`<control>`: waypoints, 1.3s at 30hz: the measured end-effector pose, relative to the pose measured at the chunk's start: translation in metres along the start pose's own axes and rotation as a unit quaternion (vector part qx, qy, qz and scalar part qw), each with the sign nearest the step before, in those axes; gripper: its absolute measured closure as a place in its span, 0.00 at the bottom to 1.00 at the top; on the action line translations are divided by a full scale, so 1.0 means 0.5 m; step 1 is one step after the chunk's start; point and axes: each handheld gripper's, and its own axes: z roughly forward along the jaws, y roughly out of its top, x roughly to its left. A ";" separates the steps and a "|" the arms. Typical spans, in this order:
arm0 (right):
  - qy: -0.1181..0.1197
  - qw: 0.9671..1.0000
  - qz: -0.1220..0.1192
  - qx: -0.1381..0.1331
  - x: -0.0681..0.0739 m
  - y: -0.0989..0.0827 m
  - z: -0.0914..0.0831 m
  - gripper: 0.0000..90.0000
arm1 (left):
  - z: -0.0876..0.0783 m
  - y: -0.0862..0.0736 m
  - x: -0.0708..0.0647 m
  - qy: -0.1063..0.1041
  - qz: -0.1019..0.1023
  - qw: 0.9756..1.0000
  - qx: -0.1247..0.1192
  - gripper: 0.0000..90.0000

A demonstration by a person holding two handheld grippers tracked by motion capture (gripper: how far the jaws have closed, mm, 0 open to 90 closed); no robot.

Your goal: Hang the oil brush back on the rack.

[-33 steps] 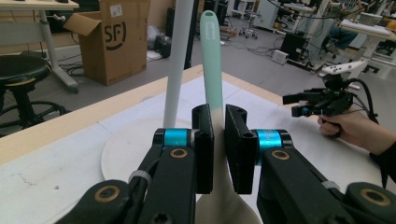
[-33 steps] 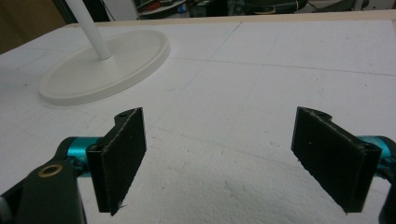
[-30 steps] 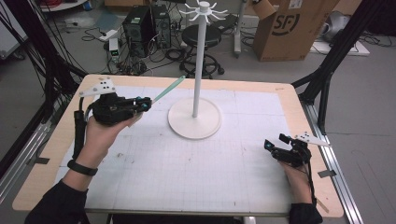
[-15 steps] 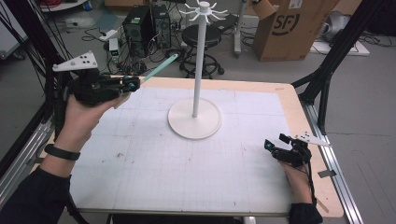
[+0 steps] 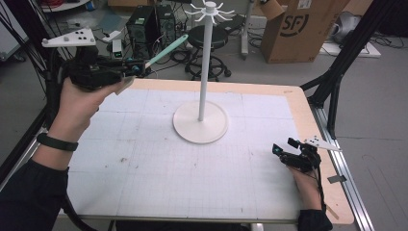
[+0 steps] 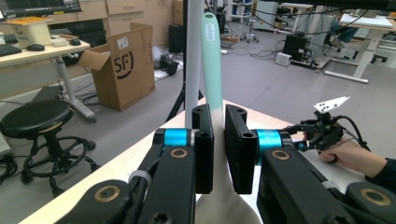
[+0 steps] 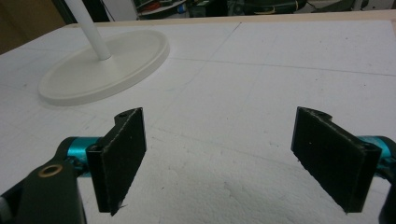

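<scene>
While the left claw (image 5: 137, 69) is clamped on the pale green spatula (image 5: 166, 49), it holds it high over the far left corner of the tabletop (image 5: 159, 178), handle aimed at the white hook stand (image 5: 206, 62), presumably for hanging. The right claw (image 5: 284, 147), jaws apart and empty, rests low at the near right.

The mint utensil's (image 6: 212, 60) lower end is hidden between the left gripper's (image 6: 218, 149) jaws, its head untellable.
</scene>
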 end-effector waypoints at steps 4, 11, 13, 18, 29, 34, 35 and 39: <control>0.000 1.000 0.002 0.001 0.000 0.000 0.000 0.19 | 0.002 0.012 0.001 -0.004 -0.003 1.000 -0.003 0.92; 0.000 1.000 0.002 0.001 -0.001 0.000 0.000 0.19 | 0.000 0.033 0.000 -0.009 -0.003 1.000 -0.007 0.92; -0.001 1.000 0.002 0.001 0.000 0.000 0.000 0.19 | -0.001 0.040 -0.001 -0.012 -0.003 1.000 -0.007 0.92; 0.000 1.000 0.000 0.001 -0.001 0.000 0.000 0.19 | 0.000 0.058 -0.002 -0.019 -0.003 1.000 -0.010 0.92; 0.001 1.000 0.001 0.001 -0.001 0.000 -0.001 0.19 | 0.015 0.061 -0.003 -0.020 0.001 1.000 -0.007 0.91; 0.001 1.000 0.001 0.001 -0.002 0.000 0.000 0.19 | 0.017 0.062 -0.002 -0.023 -0.001 1.000 -0.011 0.91; 0.000 1.000 0.000 0.000 -0.002 0.000 0.000 0.19 | 0.017 0.062 -0.003 -0.023 -0.001 1.000 -0.013 0.91; 0.001 1.000 0.000 0.000 -0.002 0.000 -0.001 0.19 | 0.017 0.062 -0.005 -0.026 -0.001 1.000 -0.015 0.92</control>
